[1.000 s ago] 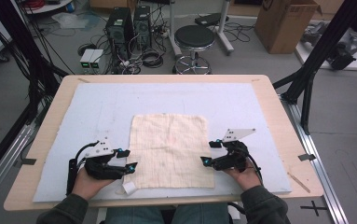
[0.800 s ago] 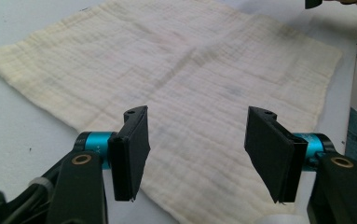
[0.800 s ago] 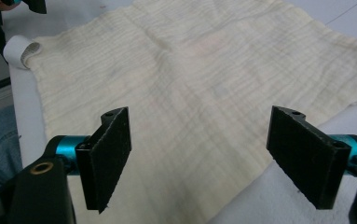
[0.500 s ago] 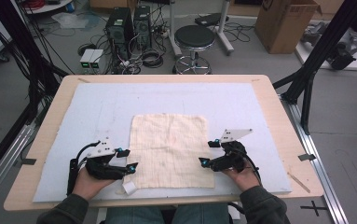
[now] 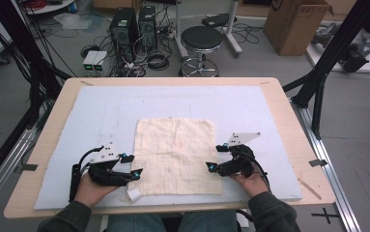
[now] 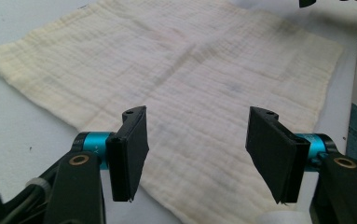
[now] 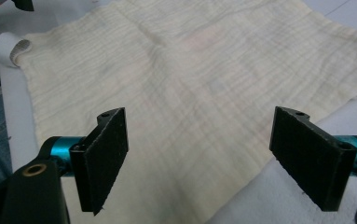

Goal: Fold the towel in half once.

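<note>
A cream square cloth (image 5: 177, 152) lies flat on the white mat (image 5: 115, 111). My left gripper (image 5: 135, 173) rests at the cloth's near left edge and stands open. In the left gripper view its pads (image 6: 129, 154) straddle the cloth (image 6: 190, 74) just above it without pressing. My right gripper (image 5: 210, 167) sits at the near right edge, open, and its jaws have just been opening wider. In the right gripper view the cloth (image 7: 204, 70) spreads out under its pads (image 7: 104, 154), which grip nothing. A small white tag (image 5: 133, 194) sticks out at the cloth's near left corner.
The mat covers a wooden table (image 5: 298, 140). Beyond its far edge stand a black stool (image 5: 201, 41), computer towers (image 5: 132, 26) with cables and a cardboard box (image 5: 293, 21). Black frame posts (image 5: 327, 72) rise at both sides.
</note>
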